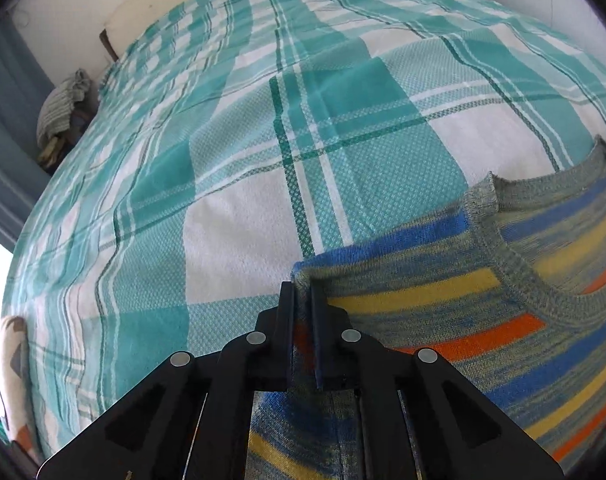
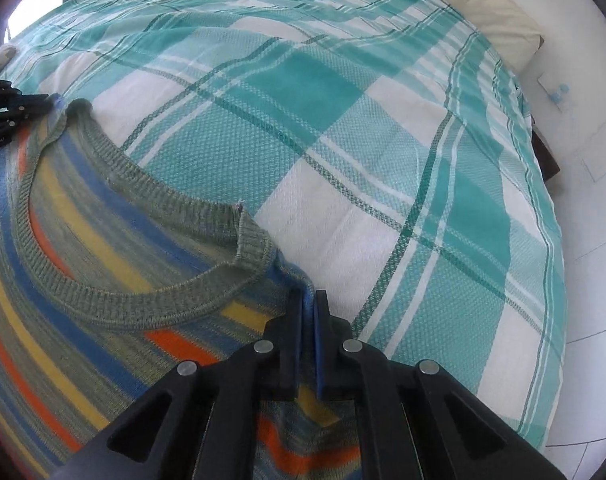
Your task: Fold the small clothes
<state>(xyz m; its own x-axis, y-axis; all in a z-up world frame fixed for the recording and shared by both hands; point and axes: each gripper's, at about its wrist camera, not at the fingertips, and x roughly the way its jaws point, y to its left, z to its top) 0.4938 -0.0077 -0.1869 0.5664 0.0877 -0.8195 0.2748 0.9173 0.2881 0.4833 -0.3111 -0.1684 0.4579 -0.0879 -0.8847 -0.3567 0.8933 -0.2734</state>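
Teal-and-white checked woven bedcover (image 1: 263,184) gives you the flat folding surface. Striped blue, yellow and orange knitted sweater (image 2: 83,248) lies spread on it, ribbed grey-green neckband (image 2: 143,300) facing up. Your left gripper (image 1: 303,300) and right gripper (image 2: 310,308) each pinch a shoulder edge, nearly closed on knit, so both corners likely lift together for an even fold.

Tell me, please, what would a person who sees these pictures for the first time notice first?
The bright striped sweater, in blue, yellow and orange, lies flat on the teal-and-white checked bedspread that fills both views. Each black gripper pinches one shoulder of it beside the ribbed neckline: the left gripper at one shoulder, the right gripper at the other. A cream pillow sits at the bed's far corner.
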